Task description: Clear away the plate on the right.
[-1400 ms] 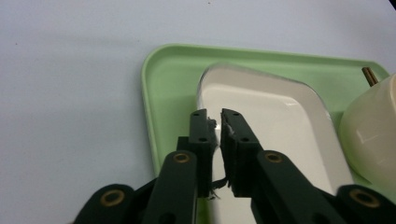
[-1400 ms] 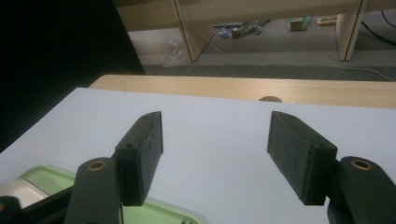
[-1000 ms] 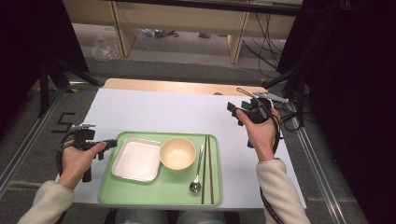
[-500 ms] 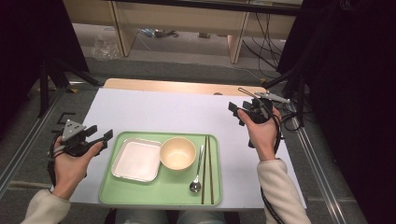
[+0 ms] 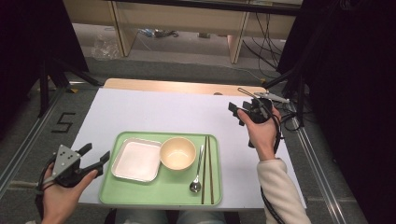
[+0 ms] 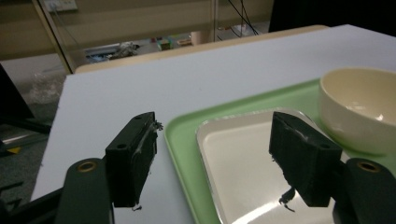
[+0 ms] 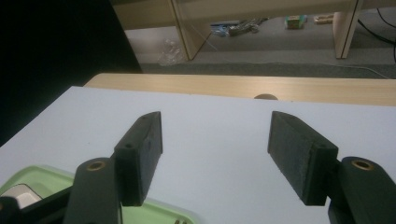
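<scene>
White sheeting covers the table, with cabinets behind. At far left the left gripper has just been opening – jaws spread wide, nothing between them. Just off its jaw tips sits the green tray, its edge beyond the gap, holding dish, bowl, spoon and chopsticks. The right gripper – jaws spread, empty – hangs above the tray's far right corner.

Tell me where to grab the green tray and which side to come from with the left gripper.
Take the green tray by its raised left rim, coming in level from the left. The left gripper hangs just off that edge, jaws just opened wide and empty, pointing at it. The rim is thin and stands clear of the table; the steel plate sits inside it, so keep the bite shallow.
</scene>
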Motion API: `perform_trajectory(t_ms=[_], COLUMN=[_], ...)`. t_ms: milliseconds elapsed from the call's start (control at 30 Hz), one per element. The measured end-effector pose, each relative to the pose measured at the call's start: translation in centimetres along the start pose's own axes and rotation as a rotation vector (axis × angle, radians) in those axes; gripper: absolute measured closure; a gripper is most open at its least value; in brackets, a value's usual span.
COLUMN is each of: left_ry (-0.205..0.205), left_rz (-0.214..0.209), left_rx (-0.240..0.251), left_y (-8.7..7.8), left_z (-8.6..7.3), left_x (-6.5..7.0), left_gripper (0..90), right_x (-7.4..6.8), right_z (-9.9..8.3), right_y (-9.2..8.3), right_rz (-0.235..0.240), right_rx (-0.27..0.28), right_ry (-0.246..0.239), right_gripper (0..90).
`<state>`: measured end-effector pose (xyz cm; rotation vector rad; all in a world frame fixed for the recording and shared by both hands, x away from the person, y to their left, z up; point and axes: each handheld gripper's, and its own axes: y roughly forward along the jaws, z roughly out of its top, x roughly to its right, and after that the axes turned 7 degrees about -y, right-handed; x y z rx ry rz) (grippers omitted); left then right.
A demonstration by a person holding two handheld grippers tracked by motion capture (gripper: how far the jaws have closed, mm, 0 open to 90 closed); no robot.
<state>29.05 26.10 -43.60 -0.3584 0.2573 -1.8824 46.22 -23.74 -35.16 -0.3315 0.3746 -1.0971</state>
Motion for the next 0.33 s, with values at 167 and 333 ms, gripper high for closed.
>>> perform_trajectory(t_ms=[167,333], left_ry=[-0.013,-0.008], left_rz=[0.001,-0.004], left_rx=[-0.017,-0.027], left_y=[-0.48,-0.21], left_z=[-0.47,-0.5], left_x=[-0.27,-0.21], left_gripper=[31.3,31.3], right_x=[0.03,-0.02], right_z=[-0.08,-0.26], right_y=[0.21,0.5], right_rz=[0.005,0.008], right_rx=[0.0,-0.007], right_ry=[-0.001,0.005], right_gripper=[36.1,36.3])
